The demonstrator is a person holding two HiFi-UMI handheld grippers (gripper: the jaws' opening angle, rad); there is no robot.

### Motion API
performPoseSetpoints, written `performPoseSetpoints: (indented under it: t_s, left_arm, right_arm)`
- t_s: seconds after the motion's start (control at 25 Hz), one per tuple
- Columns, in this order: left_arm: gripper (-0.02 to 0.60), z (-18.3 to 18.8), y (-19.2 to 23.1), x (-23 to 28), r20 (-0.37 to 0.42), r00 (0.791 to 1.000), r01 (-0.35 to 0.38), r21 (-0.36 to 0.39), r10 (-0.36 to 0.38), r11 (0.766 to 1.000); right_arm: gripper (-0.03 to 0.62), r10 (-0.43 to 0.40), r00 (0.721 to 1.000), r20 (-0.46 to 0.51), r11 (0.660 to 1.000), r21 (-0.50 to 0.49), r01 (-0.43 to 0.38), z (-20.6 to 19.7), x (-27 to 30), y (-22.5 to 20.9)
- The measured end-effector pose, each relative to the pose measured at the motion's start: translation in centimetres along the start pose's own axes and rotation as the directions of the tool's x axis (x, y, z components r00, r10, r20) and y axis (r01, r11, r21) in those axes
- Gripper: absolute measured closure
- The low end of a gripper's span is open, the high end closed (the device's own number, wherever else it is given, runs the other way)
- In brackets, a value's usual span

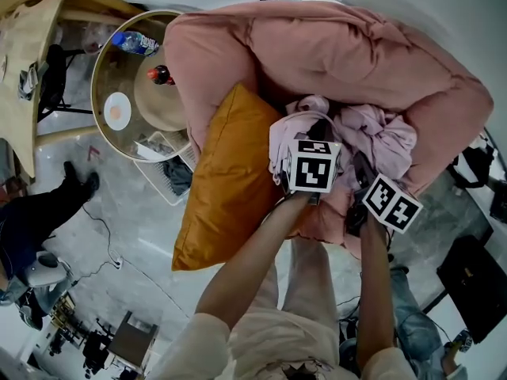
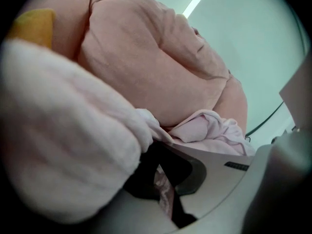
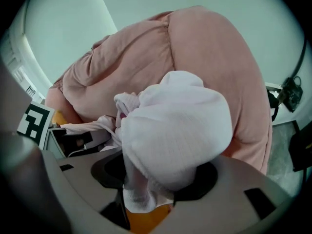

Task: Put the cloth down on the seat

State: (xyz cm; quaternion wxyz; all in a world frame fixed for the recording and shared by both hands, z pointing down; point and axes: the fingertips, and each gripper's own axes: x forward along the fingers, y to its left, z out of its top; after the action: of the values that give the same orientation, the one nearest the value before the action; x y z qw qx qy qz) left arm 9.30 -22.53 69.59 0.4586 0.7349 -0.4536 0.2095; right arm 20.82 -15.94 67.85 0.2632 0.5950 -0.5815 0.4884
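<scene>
A pale pink cloth (image 1: 380,137) lies bunched over the seat of a pink beanbag armchair (image 1: 356,46). Both grippers hold it. My left gripper (image 1: 311,145) is shut on a fold of the cloth (image 2: 63,145), which bulges over its left jaw; the gripper (image 2: 157,167) points at the armchair's back (image 2: 146,57). My right gripper (image 1: 366,179) is shut on another bundle of the cloth (image 3: 175,126), which spills over the jaws (image 3: 141,194). An orange cushion (image 1: 230,180) leans against the armchair's left side, just below the grippers.
A round glass side table (image 1: 101,129) at the left carries a water bottle (image 1: 135,42), a plate (image 1: 117,109) and a dark bottle (image 1: 161,75). A white basket (image 1: 162,172) sits beside it. A black bag (image 1: 475,283) lies on the floor at right. Another person's leg (image 1: 40,212) is at left.
</scene>
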Motion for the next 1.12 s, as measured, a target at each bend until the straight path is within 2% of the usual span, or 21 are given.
performPoseSetpoints:
  t_s: [0.2, 0.6, 1.12]
  left_arm:
    - [0.577, -0.6, -2.0, -1.9, 0.006, 0.997, 0.073, 0.049, -0.074, 0.996]
    - [0.577, -2.9, -1.6, -4.0, 0.023, 0.999, 0.044, 0.069, -0.045, 0.997]
    - [0.577, -4.4, -2.0, -6.1, 0.041, 0.999, 0.026, 0.071, -0.029, 0.997]
  right_arm:
    - [0.326, 0.029, 1.000, 0.008, 1.000, 0.012, -0.029, -0.4, -1.2, -0.1]
    - [0.326, 0.058, 0.998, 0.005, 0.998, 0.039, -0.058, -1.4, -2.1, 0.9]
    - [0.326, 0.058, 0.998, 0.026, 0.997, 0.045, -0.059, -2.8, -4.6, -0.7]
